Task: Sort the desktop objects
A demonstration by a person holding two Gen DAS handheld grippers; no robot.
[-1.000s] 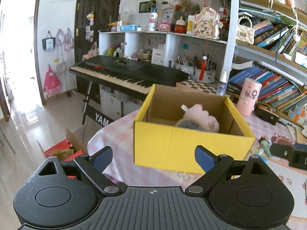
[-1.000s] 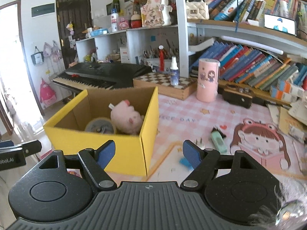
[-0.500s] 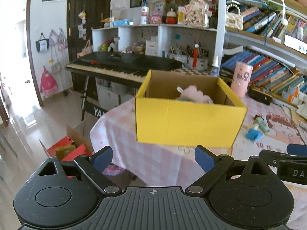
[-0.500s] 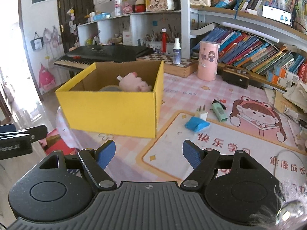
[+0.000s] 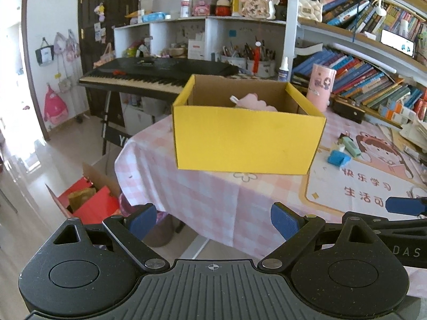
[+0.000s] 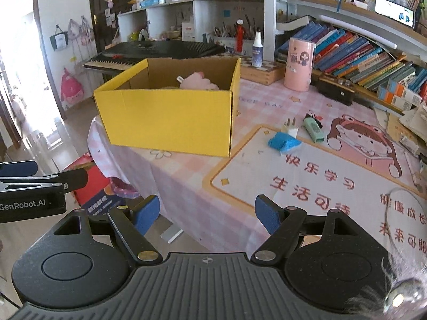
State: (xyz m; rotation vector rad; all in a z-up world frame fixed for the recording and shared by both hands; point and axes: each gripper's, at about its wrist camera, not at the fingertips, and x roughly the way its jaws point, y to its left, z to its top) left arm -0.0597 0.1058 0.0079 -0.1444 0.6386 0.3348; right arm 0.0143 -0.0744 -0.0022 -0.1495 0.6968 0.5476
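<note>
Pink-checked worktop [image 6: 192,186] now shows more near edge since both wide, empty tools, left tool [image 5: 213,220] and right tool [image 6: 207,212], backed away from the yellow cardboard box [image 6: 170,125] holding a pink plush toy [image 6: 198,81], leaving the blue pouch [image 6: 284,142] and green stapler-like item [image 6: 314,130] at right unsorted.

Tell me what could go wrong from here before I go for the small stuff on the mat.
1. The yellow box sits close to the table's near corner, by the draped cloth; a nudge might push it off toward the red box on the floor.
2. The white plug touches the blue pack, so open fingers may catch both.
3. The green item lies close beside them and could get knocked aside.
</note>
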